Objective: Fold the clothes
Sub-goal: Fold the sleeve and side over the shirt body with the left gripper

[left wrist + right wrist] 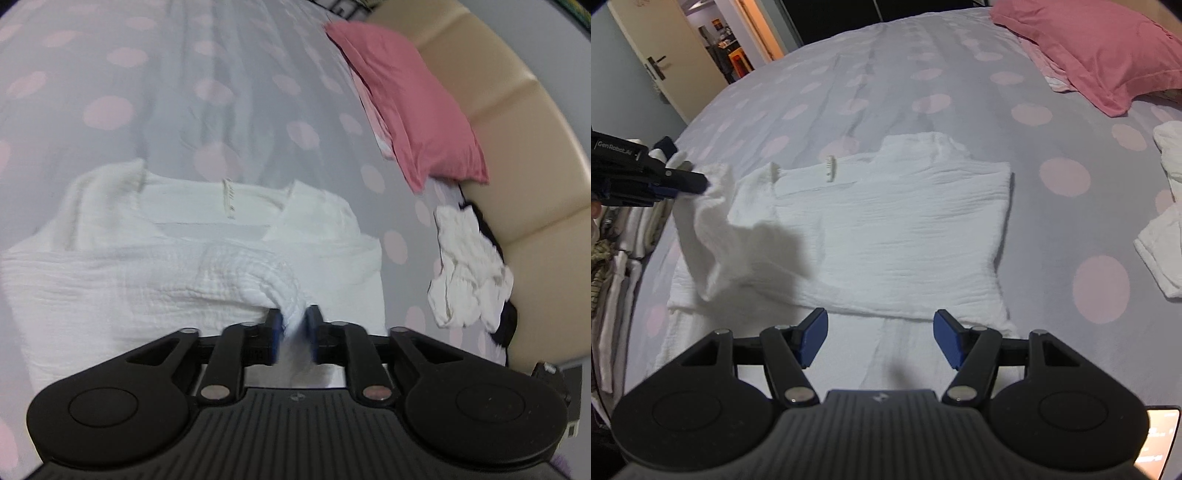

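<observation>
Your left gripper is pinching the white garment's sleeve between its jaws, left of the body; your right gripper is hovering open-jawed at the hem

1. "GenRobot.AI" in white letters stands on the black body of the left gripper, at the left edge of the right wrist view.
2. No other text is legible.
</observation>
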`<state>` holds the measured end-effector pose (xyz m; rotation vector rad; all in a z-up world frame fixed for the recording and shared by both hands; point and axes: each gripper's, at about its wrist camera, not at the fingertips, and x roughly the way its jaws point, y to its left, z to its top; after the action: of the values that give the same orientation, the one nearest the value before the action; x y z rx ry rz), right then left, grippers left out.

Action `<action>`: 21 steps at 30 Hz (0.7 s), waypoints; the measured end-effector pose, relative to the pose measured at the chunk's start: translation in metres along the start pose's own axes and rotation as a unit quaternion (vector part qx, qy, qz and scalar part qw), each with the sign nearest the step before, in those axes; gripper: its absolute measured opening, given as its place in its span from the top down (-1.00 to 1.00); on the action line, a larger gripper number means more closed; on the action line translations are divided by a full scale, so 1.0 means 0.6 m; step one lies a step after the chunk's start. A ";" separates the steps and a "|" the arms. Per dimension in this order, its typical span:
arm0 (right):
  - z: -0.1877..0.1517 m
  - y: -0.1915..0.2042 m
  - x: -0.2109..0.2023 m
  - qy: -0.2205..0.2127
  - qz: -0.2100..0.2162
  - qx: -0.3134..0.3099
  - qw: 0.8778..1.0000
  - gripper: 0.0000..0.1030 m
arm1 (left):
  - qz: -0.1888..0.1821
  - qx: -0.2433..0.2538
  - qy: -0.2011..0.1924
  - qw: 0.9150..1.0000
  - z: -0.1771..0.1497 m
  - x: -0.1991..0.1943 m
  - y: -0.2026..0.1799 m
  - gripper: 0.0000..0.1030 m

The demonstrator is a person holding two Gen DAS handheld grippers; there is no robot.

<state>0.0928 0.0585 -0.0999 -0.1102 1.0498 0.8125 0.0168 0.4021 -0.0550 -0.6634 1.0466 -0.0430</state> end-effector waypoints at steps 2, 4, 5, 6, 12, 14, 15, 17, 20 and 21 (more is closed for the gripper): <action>-0.001 -0.003 0.007 0.002 -0.003 0.000 1.000 -0.29 | -0.002 0.009 -0.005 1.000 -0.004 0.003 -0.002 0.22; -0.004 -0.004 0.013 0.002 0.002 0.000 1.000 -0.29 | -0.002 0.015 -0.015 1.000 -0.009 -0.006 0.003 0.09; -0.006 -0.001 0.015 0.001 0.007 -0.001 1.000 -0.29 | -0.001 0.017 -0.019 1.000 -0.011 -0.012 0.006 0.07; -0.008 0.001 0.017 0.000 0.013 -0.003 1.000 -0.29 | -0.001 0.018 -0.023 1.000 -0.013 -0.019 0.009 0.07; -0.003 0.017 0.037 -0.005 0.047 -0.004 0.999 -0.29 | 0.049 0.021 -0.047 0.997 -0.052 -0.089 0.062 0.07; 0.005 0.019 0.048 -0.007 0.055 0.006 0.998 -0.28 | 0.073 0.017 -0.055 0.996 -0.072 -0.110 0.089 0.07; 0.010 0.019 0.056 -0.008 0.062 0.016 0.998 -0.28 | 0.084 0.011 -0.057 0.995 -0.083 -0.120 0.104 0.07; 0.019 0.020 0.075 -0.007 0.080 0.042 0.996 -0.27 | 0.103 -0.002 -0.056 0.993 -0.106 -0.136 0.138 0.07; 0.029 0.028 0.112 -0.003 0.095 0.077 0.992 -0.23 | 0.130 -0.010 -0.053 0.990 -0.133 -0.154 0.173 0.07; 0.028 0.029 0.124 0.001 0.097 0.087 0.991 -0.19 | 0.139 -0.010 -0.051 0.989 -0.140 -0.156 0.182 0.07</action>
<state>0.1117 0.1188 -0.1459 0.1417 1.1414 0.8917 -0.1296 0.4812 -0.0661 -0.5280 1.0332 0.2413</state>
